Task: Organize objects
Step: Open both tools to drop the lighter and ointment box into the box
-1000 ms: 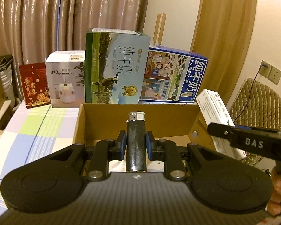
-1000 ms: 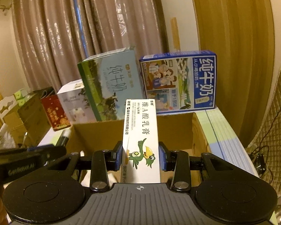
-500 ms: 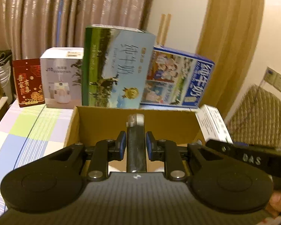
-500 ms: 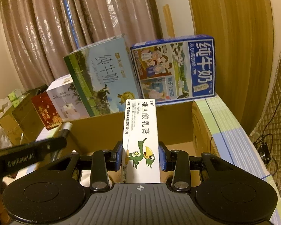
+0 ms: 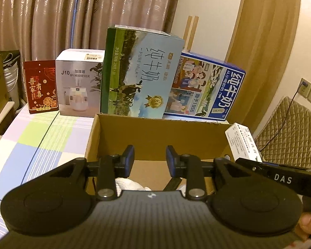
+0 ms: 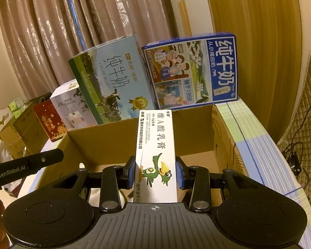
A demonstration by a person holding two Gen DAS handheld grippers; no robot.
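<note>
At lower centre of the right wrist view, the right tool (image 6: 155, 173) clamps an upright white ointment carton (image 6: 156, 155) above the open brown cardboard box (image 6: 105, 143), while the left tool (image 5: 149, 161) gapes empty beside it.
</note>
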